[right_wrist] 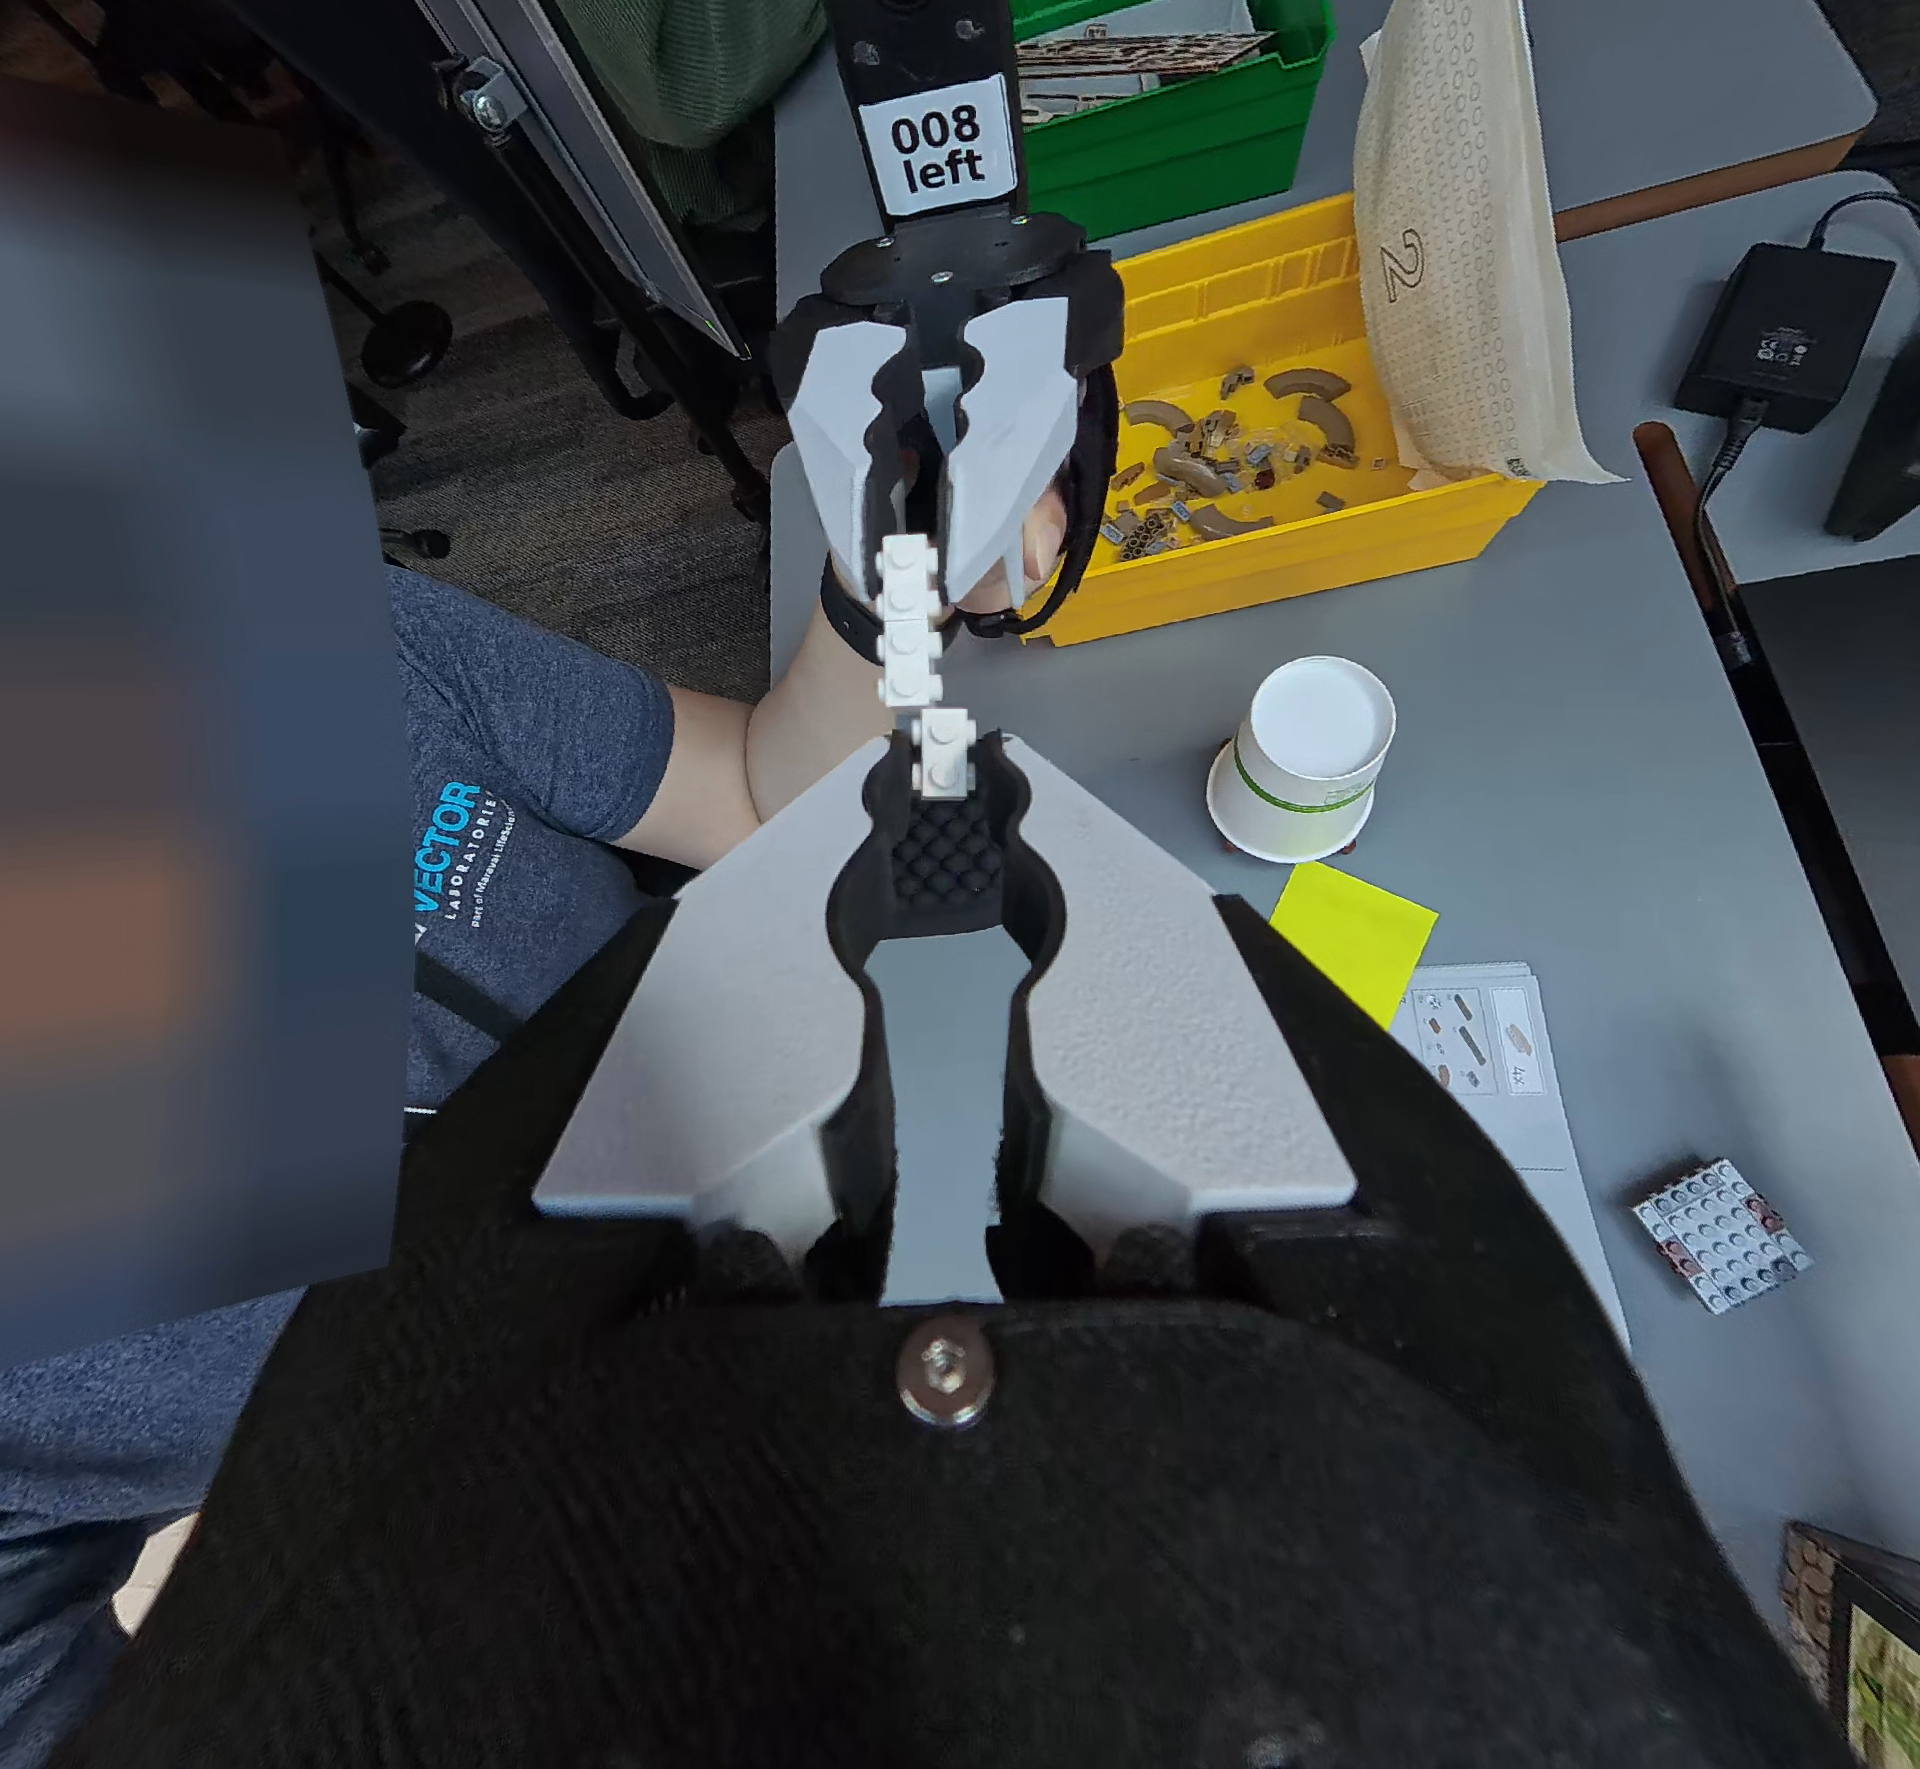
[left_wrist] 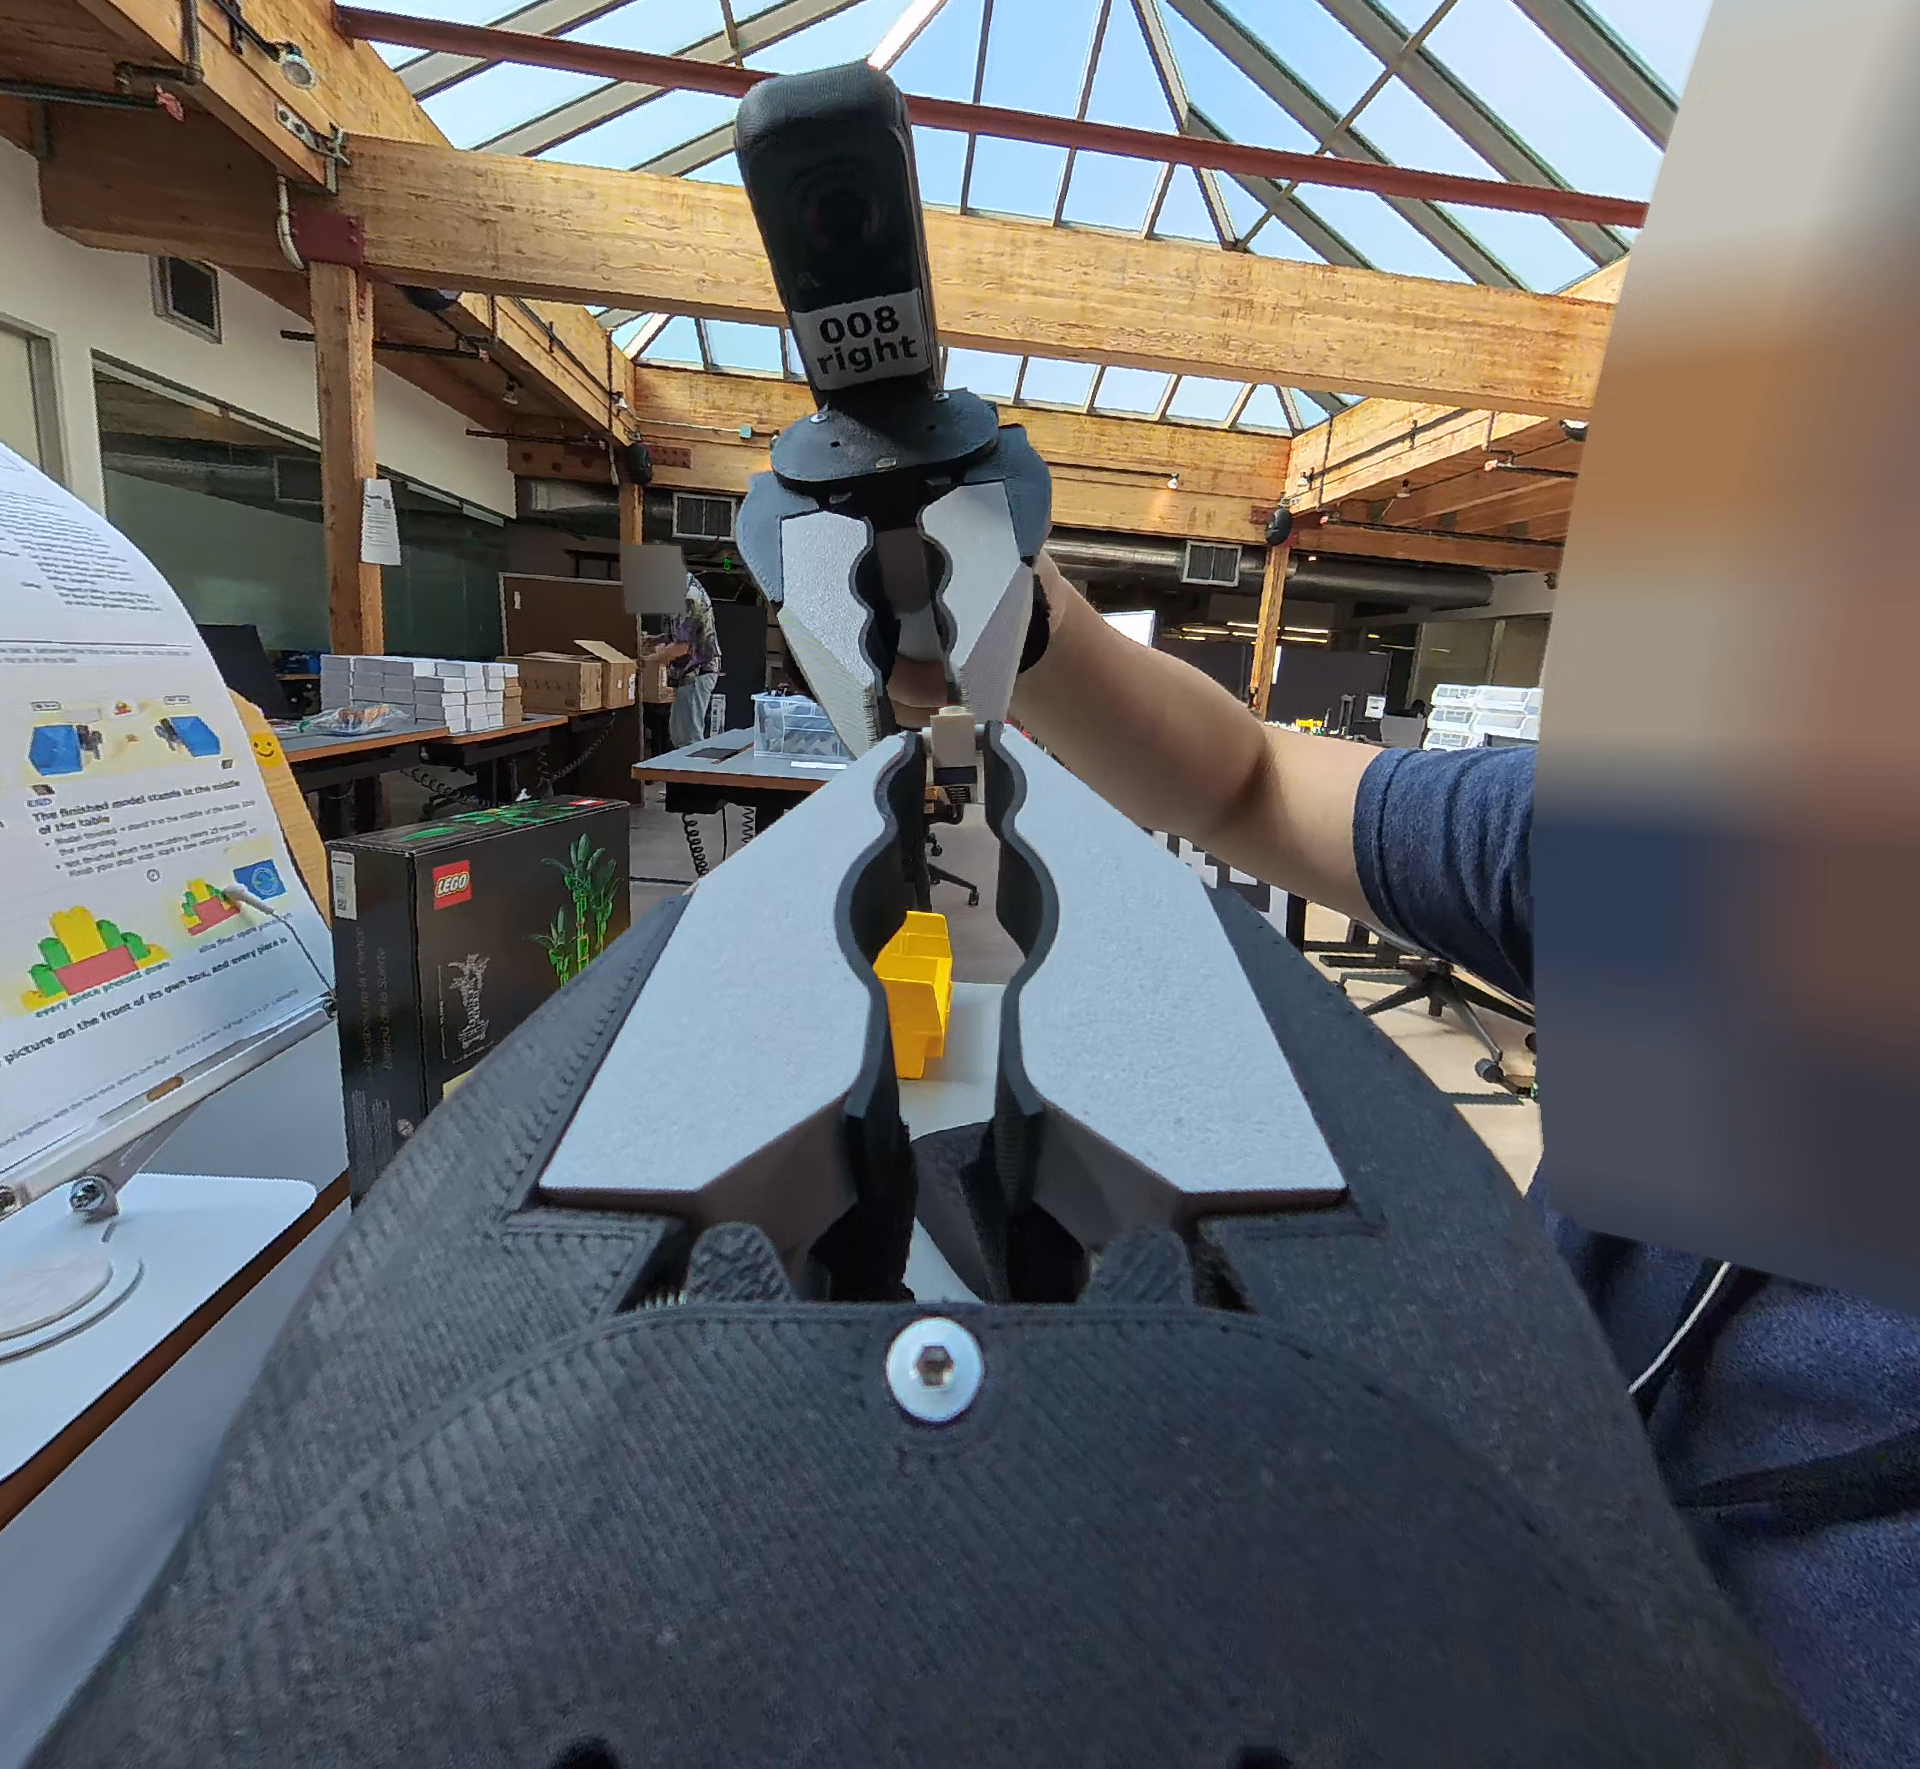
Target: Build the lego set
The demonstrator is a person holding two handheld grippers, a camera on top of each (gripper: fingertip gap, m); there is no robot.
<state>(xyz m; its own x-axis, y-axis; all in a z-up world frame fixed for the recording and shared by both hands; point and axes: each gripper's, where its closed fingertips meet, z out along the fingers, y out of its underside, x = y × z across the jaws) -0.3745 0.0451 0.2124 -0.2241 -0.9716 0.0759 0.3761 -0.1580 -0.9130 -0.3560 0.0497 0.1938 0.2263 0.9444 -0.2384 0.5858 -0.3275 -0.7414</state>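
In the right wrist view my right gripper is shut on a small white lego piece at its fingertips. Just beyond it my left gripper points back toward me and is shut on the top of a short column of white lego pieces. The small piece sits right at the column's lower end, slightly offset to the right. In the left wrist view my left gripper has its fingers nearly closed around a white piece, with the right gripper facing it tip to tip. Both are held in the air above the grey table.
A yellow bin of brown and grey pieces, a green bin and a paper bag lie beyond. An upturned paper cup, yellow note, instruction sheet and grey studded plate lie on the right. A lego box stands to the left. Only a small space, under 4 cm, lies between the two pairs of fingers.
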